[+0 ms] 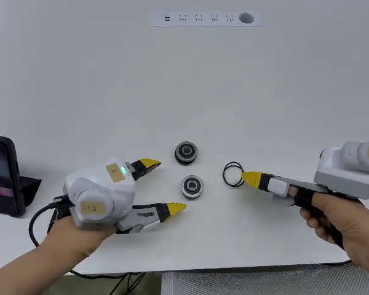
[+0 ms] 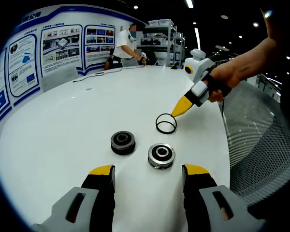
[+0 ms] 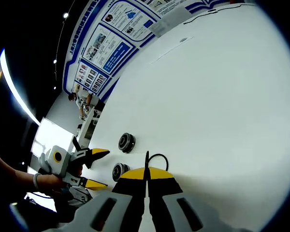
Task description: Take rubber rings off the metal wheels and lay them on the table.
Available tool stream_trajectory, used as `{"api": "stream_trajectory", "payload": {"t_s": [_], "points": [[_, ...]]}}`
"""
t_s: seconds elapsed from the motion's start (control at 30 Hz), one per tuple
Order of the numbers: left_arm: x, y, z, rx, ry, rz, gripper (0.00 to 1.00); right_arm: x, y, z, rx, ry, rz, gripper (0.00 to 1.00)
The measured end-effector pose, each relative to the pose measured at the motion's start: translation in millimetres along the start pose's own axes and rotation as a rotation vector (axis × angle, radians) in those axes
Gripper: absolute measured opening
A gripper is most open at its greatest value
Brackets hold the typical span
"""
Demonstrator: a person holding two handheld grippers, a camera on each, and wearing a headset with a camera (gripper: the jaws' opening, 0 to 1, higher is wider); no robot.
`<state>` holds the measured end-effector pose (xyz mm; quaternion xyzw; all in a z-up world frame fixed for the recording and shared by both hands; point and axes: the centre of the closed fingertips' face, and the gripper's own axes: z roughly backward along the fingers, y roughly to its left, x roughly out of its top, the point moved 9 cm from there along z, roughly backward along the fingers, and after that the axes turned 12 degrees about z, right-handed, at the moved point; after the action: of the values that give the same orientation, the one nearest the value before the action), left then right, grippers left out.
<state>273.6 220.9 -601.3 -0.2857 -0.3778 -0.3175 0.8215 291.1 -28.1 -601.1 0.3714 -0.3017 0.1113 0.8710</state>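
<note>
- My right gripper (image 1: 251, 179) has its jaws pressed together, yellow tips meeting in a single seam in the right gripper view (image 3: 146, 170).
- The rubber ring (image 1: 224, 175) lies on the white table (image 1: 98, 92) right at those tips. A thin black strand rises from the seam and the loop (image 3: 157, 155) curves away beside it, so I read its near edge as pinched between the jaws.
- From the left gripper view, the right gripper (image 2: 179, 110) comes in from the upper right. Its yellow point touches the far edge of the ring (image 2: 156, 123), and the rest of the loop looks flat on the tabletop.
- My left gripper (image 1: 164, 185) has its jaws spread wide, with nothing between them; both tips (image 2: 149, 170) hover just short of the wheels.
- The silver-rimmed wheel (image 1: 192, 187) sits just ahead of the left jaws, roughly on the line between the tips and apart from both (image 2: 161, 155).
- The dark-rimmed wheel (image 1: 186, 152) stands just beyond it, close but not touching, and a little left of it in the left gripper view (image 2: 123, 142).
- The ring lies to the right of both wheels, near them and clear of each.
- In the right gripper view, both wheels (image 3: 126, 142) (image 3: 120, 171) lie between the two grippers.
- A dark tablet (image 1: 0, 175) stands propped at the left edge of the table.
</note>
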Motion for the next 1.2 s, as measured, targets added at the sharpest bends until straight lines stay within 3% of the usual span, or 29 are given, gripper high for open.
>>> {"api": "stream_trajectory", "payload": {"t_s": [0.23, 0.4, 0.53, 0.7, 0.8, 1.2], "points": [[-0.3, 0.3, 0.7, -0.001, 0.001, 0.002, 0.56, -2.0, -1.3, 0.5, -0.055, 0.073, 0.164, 0.07], [0.4, 0.3, 0.4, -0.002, -0.001, 0.006, 0.56, -1.4, -5.4, 1.1, -0.066, 0.087, 0.214, 0.12], [1.2, 0.1, 0.0, -0.004, -0.001, 0.005, 0.55, -1.4, -9.2, 3.2, -0.095, 0.099, 0.241, 0.16], [2.6, 1.6, 0.1, 0.002, -0.006, 0.009, 0.54, 4.1, -8.5, 5.2, -0.091, 0.074, 0.236, 0.13], [4.3, 4.0, 0.4, 0.014, -0.007, 0.011, 0.53, 9.2, -3.9, 3.2, -0.078, 0.053, 0.221, 0.13], [14.9, 13.1, -0.8, 0.05, -0.03, 0.033, 0.43, 18.7, 12.3, -20.0, -0.009, 0.052, 0.243, 0.11]]}}
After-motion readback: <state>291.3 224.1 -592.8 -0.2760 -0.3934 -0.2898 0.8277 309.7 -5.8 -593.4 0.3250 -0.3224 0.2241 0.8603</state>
